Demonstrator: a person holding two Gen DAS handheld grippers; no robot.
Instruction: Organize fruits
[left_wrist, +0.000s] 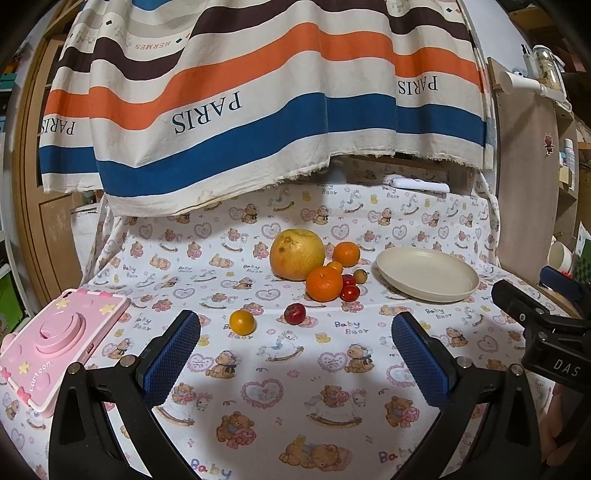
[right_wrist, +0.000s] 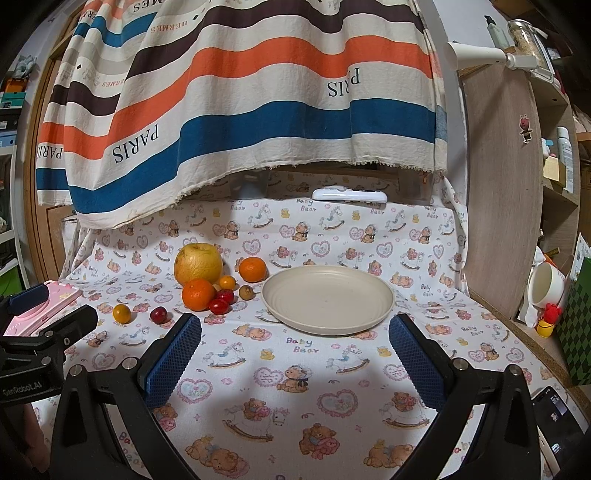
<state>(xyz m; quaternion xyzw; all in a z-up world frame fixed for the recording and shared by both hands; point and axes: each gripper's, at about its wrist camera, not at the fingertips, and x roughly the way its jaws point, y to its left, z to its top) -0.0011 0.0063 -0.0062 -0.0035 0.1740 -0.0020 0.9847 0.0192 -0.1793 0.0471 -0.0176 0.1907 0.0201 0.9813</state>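
Both your grippers are spread wide, holding nothing. Your left gripper (left_wrist: 295, 343) is nearer the fruit: small orange (left_wrist: 242, 322) and red fruit (left_wrist: 294, 313) just ahead; the plate (left_wrist: 427, 273) sits empty ahead-right.

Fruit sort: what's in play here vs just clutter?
In play: large yellow fruit, two oranges, small yellow fruits, red fruits, empty plate, open left gripper, open right gripper.

Clutter: pink case, white remote, striped cloth, cup.
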